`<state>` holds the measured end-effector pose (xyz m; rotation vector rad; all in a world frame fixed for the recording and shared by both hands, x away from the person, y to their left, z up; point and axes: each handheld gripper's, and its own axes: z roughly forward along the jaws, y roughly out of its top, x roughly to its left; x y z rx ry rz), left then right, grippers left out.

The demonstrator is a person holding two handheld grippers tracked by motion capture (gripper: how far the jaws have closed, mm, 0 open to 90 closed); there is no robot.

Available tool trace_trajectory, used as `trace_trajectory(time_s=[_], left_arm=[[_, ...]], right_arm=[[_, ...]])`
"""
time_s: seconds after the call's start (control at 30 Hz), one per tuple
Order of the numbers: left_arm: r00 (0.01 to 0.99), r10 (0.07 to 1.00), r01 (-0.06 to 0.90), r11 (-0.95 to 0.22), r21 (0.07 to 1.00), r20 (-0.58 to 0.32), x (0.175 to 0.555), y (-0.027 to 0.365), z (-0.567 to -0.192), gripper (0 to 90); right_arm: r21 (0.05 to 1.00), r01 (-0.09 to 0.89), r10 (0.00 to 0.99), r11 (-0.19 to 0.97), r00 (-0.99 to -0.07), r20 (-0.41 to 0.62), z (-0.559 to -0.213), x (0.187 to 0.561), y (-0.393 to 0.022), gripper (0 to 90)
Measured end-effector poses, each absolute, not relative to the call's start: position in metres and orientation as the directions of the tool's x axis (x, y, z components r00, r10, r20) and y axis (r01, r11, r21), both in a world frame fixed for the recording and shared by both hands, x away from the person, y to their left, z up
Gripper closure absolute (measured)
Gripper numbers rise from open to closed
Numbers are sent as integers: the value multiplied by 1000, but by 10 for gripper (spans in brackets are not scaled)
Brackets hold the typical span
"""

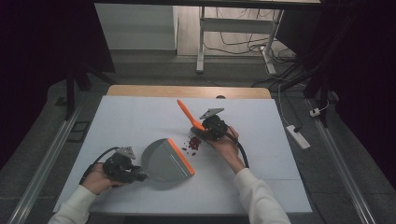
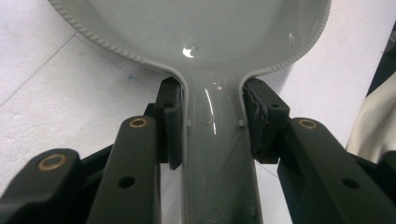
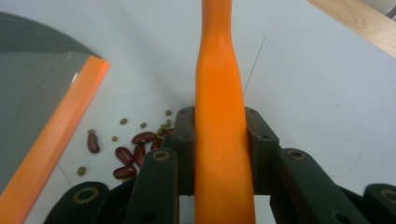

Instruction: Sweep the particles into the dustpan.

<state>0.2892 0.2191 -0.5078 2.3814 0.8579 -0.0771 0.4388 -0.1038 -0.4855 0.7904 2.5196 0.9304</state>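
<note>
the left gripper (image 1: 122, 169) is at the near left part of the desk (image 1: 140, 116), which is covered with a white sheet. its fingers (image 2: 169, 122) are clamped on the handle of a grey dustpan (image 1: 166, 162), one on each side, as the left gripper view shows. the dustpan lies on the desk with its orange lip (image 1: 181, 156) turned to the right, toward a small pile of red beans (image 1: 193, 143) and some smaller green ones (image 3: 123, 121). the beans are near the lip but apart from it. the right gripper (image 1: 212, 127) is just behind the beans, and its fingers (image 3: 183, 135) are closed tight on the orange handle of a brush (image 1: 187, 113). this handle points up and away toward the far side.
</note>
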Motion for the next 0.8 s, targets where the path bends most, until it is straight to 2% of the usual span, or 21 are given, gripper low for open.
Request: trace_trajectory(time_s=[0.23, 0.63, 0.8], left_arm=[[790, 561, 597, -615, 516, -245, 289, 219, -508, 622], [789, 563, 599, -613, 515, -246, 290, 218, -509, 622], [789, 564, 598, -613, 517, -244, 290, 218, -509, 622]], right_arm=[[663, 365, 583, 654, -801, -135, -486, 433, -99, 700], [671, 353, 523, 652, -850, -61, -485, 417, -88, 701], [667, 342, 516, 662, -853, -75, -486, 409, -81, 700]])
